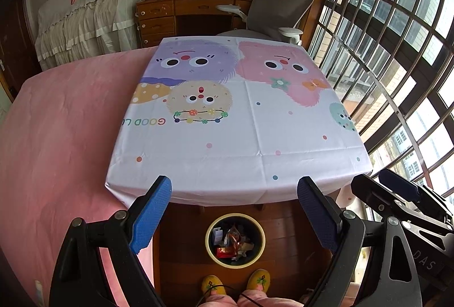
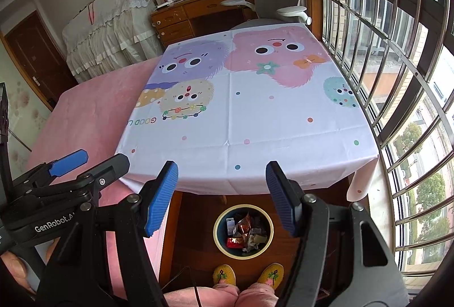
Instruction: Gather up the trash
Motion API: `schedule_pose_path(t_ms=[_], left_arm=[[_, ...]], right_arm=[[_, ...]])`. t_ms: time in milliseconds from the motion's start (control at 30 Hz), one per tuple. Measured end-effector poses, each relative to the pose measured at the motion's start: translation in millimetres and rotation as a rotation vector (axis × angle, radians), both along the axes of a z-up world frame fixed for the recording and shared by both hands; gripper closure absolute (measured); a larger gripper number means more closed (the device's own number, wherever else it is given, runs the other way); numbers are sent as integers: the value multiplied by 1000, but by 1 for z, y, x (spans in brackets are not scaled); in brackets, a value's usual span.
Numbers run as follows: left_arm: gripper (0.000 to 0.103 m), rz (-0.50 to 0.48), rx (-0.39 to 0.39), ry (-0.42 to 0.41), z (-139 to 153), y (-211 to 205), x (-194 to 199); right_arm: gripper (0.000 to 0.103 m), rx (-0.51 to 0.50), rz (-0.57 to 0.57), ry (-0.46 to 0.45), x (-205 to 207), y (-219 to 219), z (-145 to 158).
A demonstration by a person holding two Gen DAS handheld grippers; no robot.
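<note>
left gripper (image 1: 234, 210) hanging spread wide, gripping nothing | right gripper (image 2: 221, 199) hanging spread, empty too | wrappers (image 2: 246, 234) sitting in the round trash bin (image 2: 218, 222) on the floor, between the tablecloth (image 1: 241, 122) edge and yellow slippers (image 1: 214, 285)

Black tools (image 1: 234, 210) with blue ribbed pads; yellow slippers (image 2: 224, 274); pink trousers.

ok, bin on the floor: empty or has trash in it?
Has trash. The trash bin holds crumpled wrappers, well below its rim.
</note>
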State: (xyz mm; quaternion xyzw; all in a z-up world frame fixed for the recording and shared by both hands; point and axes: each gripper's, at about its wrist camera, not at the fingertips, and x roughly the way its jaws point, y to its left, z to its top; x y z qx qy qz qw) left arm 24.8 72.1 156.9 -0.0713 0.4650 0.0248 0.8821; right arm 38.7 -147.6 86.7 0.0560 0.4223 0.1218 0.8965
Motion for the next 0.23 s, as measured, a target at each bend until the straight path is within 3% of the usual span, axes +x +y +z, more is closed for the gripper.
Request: schedule_pose_path(t_ms=[233], left_arm=[[12,0,1,2,-2,1,0]], right_arm=[[41,-1,0,1,0,0,0]])
